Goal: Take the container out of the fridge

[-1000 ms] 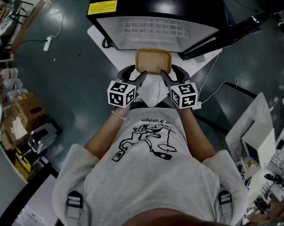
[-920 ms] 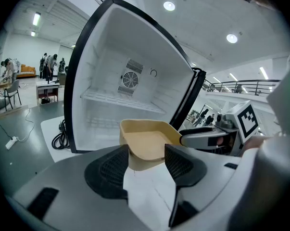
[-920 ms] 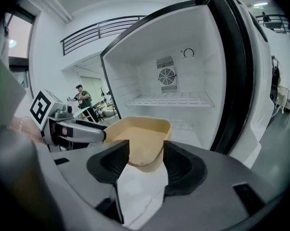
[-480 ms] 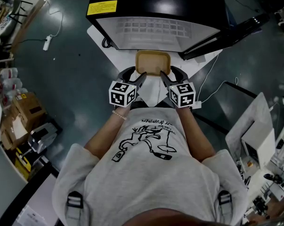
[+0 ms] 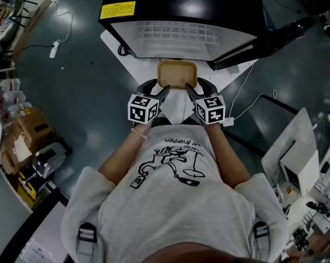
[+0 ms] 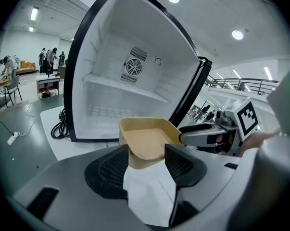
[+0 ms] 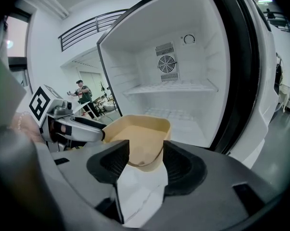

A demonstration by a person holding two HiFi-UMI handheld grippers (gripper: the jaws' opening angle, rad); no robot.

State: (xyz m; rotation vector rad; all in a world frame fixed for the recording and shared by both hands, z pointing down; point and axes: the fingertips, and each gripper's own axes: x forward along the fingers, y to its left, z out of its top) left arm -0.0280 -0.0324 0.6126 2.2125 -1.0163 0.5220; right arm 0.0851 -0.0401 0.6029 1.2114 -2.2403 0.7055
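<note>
A tan, empty, shallow container [image 5: 177,74] hangs in the air just in front of the open black fridge [image 5: 181,7]. My left gripper [image 5: 163,90] is shut on its near left corner and my right gripper [image 5: 190,89] on its near right corner. In the left gripper view the container [image 6: 147,137] sits between the black pads [image 6: 111,167] of the left gripper [image 6: 147,161], with the right gripper [image 6: 207,134] across it. The right gripper view shows the container [image 7: 135,134] pinched by the right gripper [image 7: 145,161]. The fridge's white shelves [image 7: 169,86] hold nothing.
The fridge door [image 5: 266,37] stands swung out to the right. A white base [image 5: 113,43] lies under the fridge, with a cable and power strip [image 5: 55,50] on the dark floor to the left. Cardboard boxes [image 5: 30,126] stand at the left and a white table [image 5: 296,147] at the right.
Hardly anything differs: the container and both grippers have crept a little toward the person, and the right gripper has drifted slightly left.
</note>
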